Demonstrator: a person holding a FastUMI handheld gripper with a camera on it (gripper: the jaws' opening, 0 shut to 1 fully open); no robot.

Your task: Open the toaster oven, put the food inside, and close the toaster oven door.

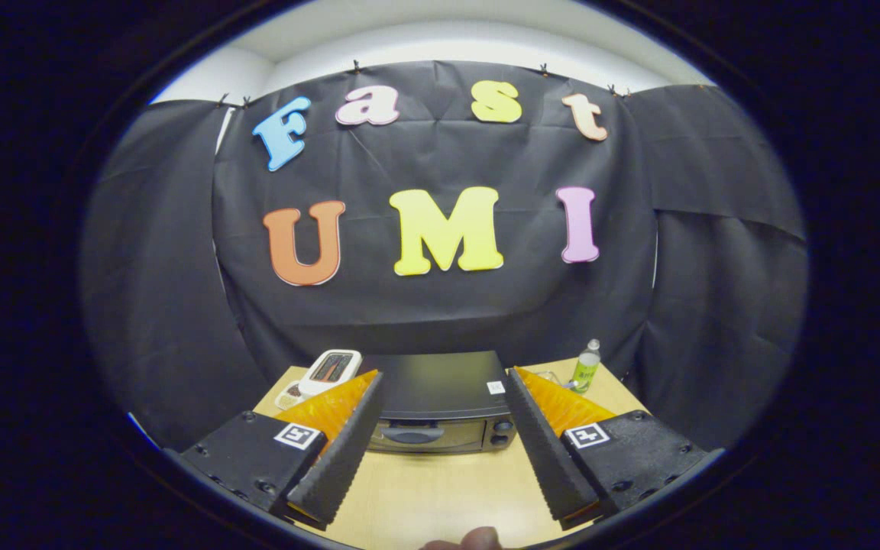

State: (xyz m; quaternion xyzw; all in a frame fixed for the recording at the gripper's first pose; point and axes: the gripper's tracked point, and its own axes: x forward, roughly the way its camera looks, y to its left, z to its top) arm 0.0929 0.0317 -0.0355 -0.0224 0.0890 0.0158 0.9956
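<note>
The toaster oven sits shut on the tabletop, beyond our tongs and framed between the two fingers. We judge it a heavy, rigid metal box that won't shift easily; its door handle, a stiff bar across the door's upper edge, is where we'd hook and pull down. Our tongs stand wide apart, holding nothing. A white pop-up toaster stands just left of it, a small bottle to the right (food not clearly made out)
</note>
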